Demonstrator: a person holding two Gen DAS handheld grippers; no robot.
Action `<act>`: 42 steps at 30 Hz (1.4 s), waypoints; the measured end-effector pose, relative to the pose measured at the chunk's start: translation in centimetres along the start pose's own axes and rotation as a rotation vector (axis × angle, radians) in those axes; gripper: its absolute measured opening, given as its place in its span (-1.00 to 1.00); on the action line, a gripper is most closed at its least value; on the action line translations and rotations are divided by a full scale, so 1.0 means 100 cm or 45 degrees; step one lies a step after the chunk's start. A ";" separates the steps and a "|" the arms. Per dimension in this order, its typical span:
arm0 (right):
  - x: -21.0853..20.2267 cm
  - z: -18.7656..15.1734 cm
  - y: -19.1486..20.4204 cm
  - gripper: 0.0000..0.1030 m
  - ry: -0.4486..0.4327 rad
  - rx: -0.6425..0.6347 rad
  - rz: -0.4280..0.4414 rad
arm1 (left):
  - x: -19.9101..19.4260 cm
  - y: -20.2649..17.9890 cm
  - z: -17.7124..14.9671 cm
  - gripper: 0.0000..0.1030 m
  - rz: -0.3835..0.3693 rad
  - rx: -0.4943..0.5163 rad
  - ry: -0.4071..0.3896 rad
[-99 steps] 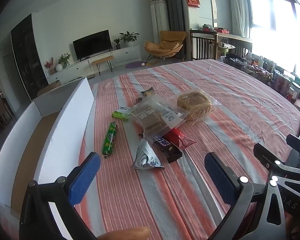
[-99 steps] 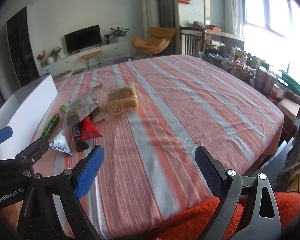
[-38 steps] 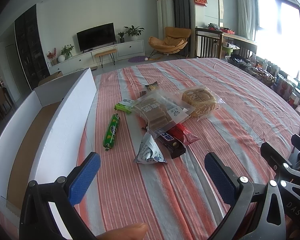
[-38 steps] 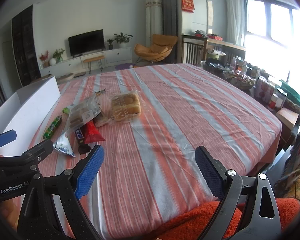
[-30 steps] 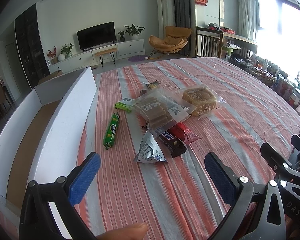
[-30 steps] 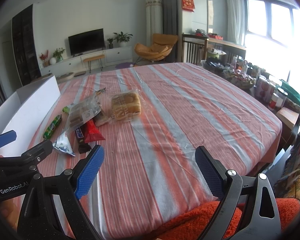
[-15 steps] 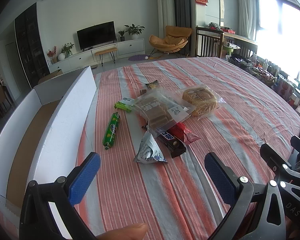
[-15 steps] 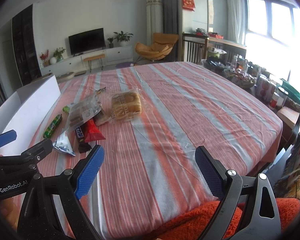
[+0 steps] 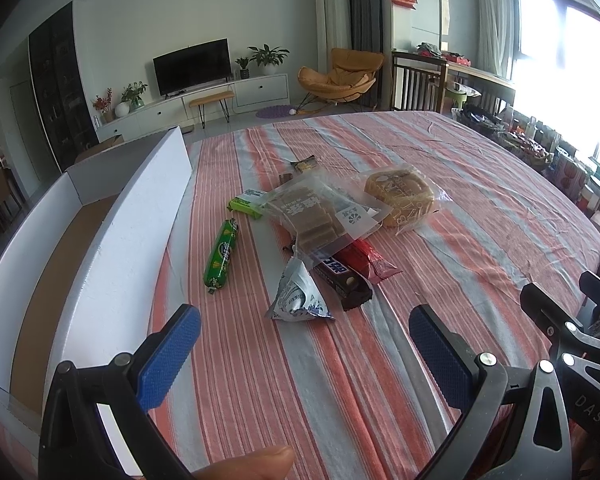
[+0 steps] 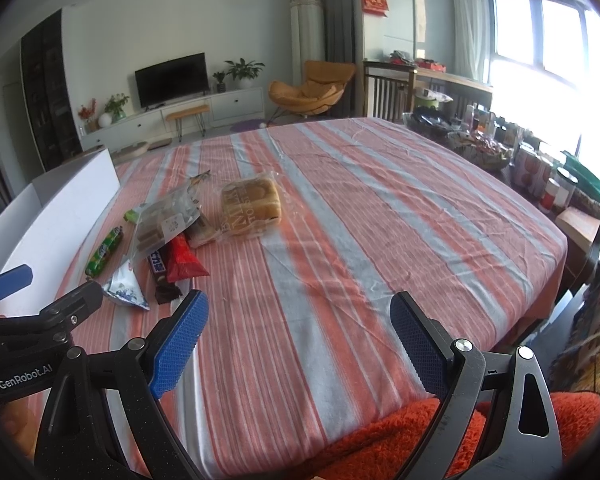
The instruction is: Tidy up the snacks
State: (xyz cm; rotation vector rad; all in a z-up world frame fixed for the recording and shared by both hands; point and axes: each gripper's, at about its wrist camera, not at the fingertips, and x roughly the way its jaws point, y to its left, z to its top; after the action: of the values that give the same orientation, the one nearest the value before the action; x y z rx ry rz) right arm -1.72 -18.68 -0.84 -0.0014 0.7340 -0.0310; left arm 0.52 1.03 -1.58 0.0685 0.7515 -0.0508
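A pile of snacks lies on the striped tablecloth (image 9: pixel 480 216): a green sausage stick (image 9: pixel 221 255), a small green pack (image 9: pixel 245 206), a clear bag of brown biscuits (image 9: pixel 320 216), a bagged bread loaf (image 9: pixel 400 196), a red bar (image 9: pixel 366 258), a dark chocolate bar (image 9: pixel 340 278) and a white-blue pouch (image 9: pixel 298 294). A white open box (image 9: pixel 112 240) stands to their left. My left gripper (image 9: pixel 304 354) is open and empty, near the table's front edge, short of the pouch. My right gripper (image 10: pixel 298 334) is open and empty, right of the snacks (image 10: pixel 168 240).
The right gripper's body (image 9: pixel 572 340) shows at the left view's right edge. An orange fuzzy cloth (image 10: pixel 400 440) lies under the right gripper. Shelves with jars and bottles (image 10: pixel 540 176) stand beyond the table's right side. A TV cabinet and armchair stand at the back.
Both grippers hold nearly still and stay open. The view has shifted only slightly since the earliest frames; no snack has moved.
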 end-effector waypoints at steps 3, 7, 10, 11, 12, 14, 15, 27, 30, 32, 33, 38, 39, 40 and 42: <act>0.001 0.000 -0.002 0.83 0.013 0.015 0.005 | 0.000 -0.001 0.000 1.00 -0.004 0.001 0.005; 0.003 0.000 -0.007 0.83 0.033 0.041 0.011 | 0.000 0.000 0.001 1.00 -0.007 -0.001 0.009; 0.004 0.001 -0.009 0.83 0.041 0.050 0.014 | 0.000 0.000 0.000 1.00 -0.007 -0.001 0.010; 0.004 0.001 -0.009 0.83 0.041 0.049 0.014 | 0.000 0.000 0.000 1.00 -0.007 -0.001 0.011; 0.004 0.001 -0.009 0.83 0.042 0.049 0.014 | 0.000 0.000 0.000 1.00 -0.007 -0.001 0.013; 0.004 0.001 -0.009 0.83 0.041 0.049 0.014 | 0.000 0.000 0.000 1.00 -0.007 -0.001 0.016; 0.004 0.001 -0.009 0.83 0.041 0.049 0.014 | 0.000 0.000 0.000 1.00 -0.007 -0.001 0.017; 0.004 0.001 -0.009 0.83 0.042 0.049 0.015 | 0.000 0.000 0.000 1.00 -0.008 -0.002 0.018; 0.004 0.001 -0.009 0.83 0.043 0.051 0.015 | 0.000 0.000 -0.001 1.00 -0.008 -0.002 0.020; 0.004 0.001 -0.009 0.83 0.044 0.052 0.015 | 0.001 -0.001 -0.002 1.00 -0.009 -0.002 0.023; 0.004 0.001 -0.009 0.83 0.045 0.053 0.016 | 0.001 -0.001 -0.002 1.00 -0.010 -0.002 0.025; 0.005 -0.001 -0.010 0.83 0.054 0.059 0.017 | 0.002 -0.001 -0.002 1.00 -0.013 -0.001 0.034; 0.006 -0.002 -0.011 0.83 0.056 0.061 0.017 | 0.002 -0.001 -0.002 1.00 -0.014 -0.001 0.036; 0.006 -0.002 -0.010 0.83 0.056 0.061 0.018 | 0.002 -0.001 -0.002 1.00 -0.013 -0.001 0.035; 0.006 -0.002 -0.010 0.83 0.055 0.060 0.018 | 0.002 -0.001 -0.002 1.00 -0.014 -0.003 0.036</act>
State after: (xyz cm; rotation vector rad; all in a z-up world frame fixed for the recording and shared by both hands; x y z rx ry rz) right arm -1.41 -19.74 -1.38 0.0498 0.7764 -0.0353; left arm 0.51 0.93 -1.89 0.0629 0.7801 -0.0594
